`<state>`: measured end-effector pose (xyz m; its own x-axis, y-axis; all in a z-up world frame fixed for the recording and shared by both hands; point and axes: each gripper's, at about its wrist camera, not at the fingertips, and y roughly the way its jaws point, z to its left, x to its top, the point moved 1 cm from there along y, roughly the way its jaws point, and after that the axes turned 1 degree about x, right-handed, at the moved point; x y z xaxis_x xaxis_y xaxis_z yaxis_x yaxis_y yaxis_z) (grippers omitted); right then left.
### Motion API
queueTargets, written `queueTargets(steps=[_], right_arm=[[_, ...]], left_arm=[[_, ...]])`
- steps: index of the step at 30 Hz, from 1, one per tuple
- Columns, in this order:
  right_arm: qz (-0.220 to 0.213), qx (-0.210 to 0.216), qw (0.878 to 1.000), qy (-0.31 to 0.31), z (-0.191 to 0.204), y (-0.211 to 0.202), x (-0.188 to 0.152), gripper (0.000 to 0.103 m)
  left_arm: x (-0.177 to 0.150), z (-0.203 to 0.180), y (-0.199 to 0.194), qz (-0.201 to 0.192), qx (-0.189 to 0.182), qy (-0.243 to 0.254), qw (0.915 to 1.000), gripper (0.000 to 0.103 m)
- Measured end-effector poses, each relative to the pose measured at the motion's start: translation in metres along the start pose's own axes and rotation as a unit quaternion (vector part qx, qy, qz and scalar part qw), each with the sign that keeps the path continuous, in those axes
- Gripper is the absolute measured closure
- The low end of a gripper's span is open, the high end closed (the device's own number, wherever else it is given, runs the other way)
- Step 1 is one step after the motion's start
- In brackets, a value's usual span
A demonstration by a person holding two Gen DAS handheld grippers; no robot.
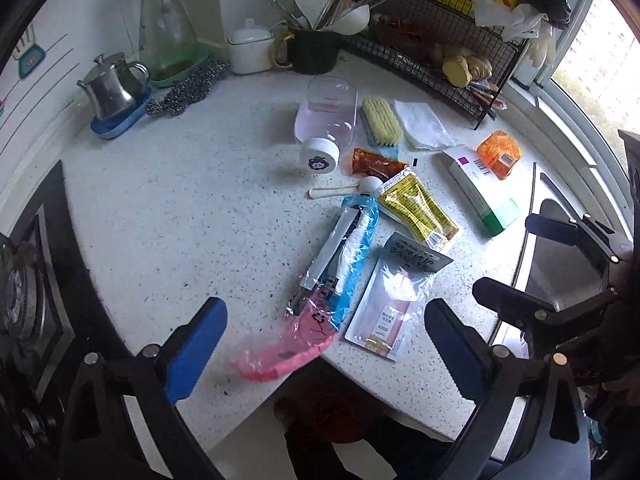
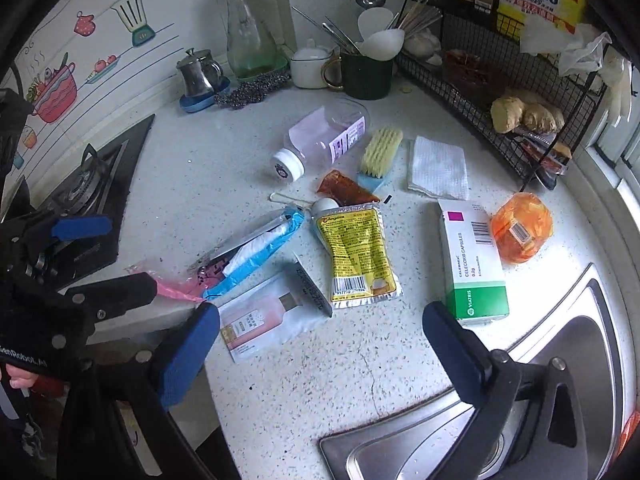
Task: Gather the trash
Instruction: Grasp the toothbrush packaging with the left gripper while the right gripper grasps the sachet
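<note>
Trash lies on the speckled counter [image 1: 168,208]: a blue-pink-silver wrapper [image 1: 340,264] [image 2: 256,254], a clear pouch with a pink label [image 1: 394,304] [image 2: 272,316], a yellow sachet [image 1: 416,208] [image 2: 356,252], a red sauce packet [image 1: 374,162] [image 2: 344,188], an orange wrapper [image 1: 499,154] [image 2: 520,226] and a medicine box [image 1: 482,190] [image 2: 474,258]. My left gripper [image 1: 324,344] is open and empty above the wrapper's pink end at the counter's front edge. My right gripper [image 2: 320,350] is open and empty above the counter, beside the clear pouch.
A lying plastic bottle [image 1: 328,120] [image 2: 324,138], a brush [image 1: 380,120] [image 2: 380,152], a folded napkin [image 1: 424,124] [image 2: 438,168] and a small spoon [image 1: 348,190] lie behind. A gas stove [image 2: 84,196] is left, a steel sink [image 2: 520,412] right, a wire rack [image 2: 500,80] at the back.
</note>
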<state>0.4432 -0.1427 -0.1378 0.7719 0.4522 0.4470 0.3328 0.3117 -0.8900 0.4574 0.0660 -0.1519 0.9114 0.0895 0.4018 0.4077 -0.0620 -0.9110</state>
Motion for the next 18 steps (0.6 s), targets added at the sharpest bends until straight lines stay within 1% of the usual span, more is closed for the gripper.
queueTargets(steps=[2,4,5,8,13,14,15,16,18], right_arm=[[0.008,-0.006,1.000,0.012,-0.004,0.010,0.003,0.002],[0.014,-0.010,1.000,0.022,-0.006,0.018,0.003,0.005],[0.019,-0.013,0.999,0.026,-0.008,0.022,0.003,0.006],[0.026,-0.017,0.999,0.040,-0.013,0.033,0.003,0.010],[0.038,-0.026,0.998,0.050,-0.015,0.044,0.001,0.012],[0.039,-0.028,0.997,0.052,-0.015,0.045,0.000,0.012],[0.040,-0.028,0.997,0.054,-0.016,0.046,-0.001,0.012],[0.042,-0.029,0.997,0.057,-0.016,0.046,-0.002,0.012],[0.046,-0.033,0.996,0.062,-0.017,0.048,-0.003,0.012]], left_arm=[[0.005,0.002,0.015,0.016,-0.017,0.020,0.9995,0.004],[0.008,0.000,0.031,0.031,-0.022,0.046,0.9982,0.004],[0.010,-0.001,0.037,0.035,-0.022,0.059,0.9974,0.006],[0.014,-0.001,0.056,0.051,-0.037,0.078,0.9950,0.014],[0.015,-0.002,0.085,0.079,-0.044,0.107,0.9901,0.023],[0.014,-0.004,0.091,0.088,-0.046,0.116,0.9883,0.027],[0.014,-0.004,0.095,0.091,-0.043,0.120,0.9876,0.034],[0.014,-0.004,0.098,0.094,-0.043,0.121,0.9872,0.039],[0.015,-0.005,0.098,0.086,-0.045,0.126,0.9873,0.042]])
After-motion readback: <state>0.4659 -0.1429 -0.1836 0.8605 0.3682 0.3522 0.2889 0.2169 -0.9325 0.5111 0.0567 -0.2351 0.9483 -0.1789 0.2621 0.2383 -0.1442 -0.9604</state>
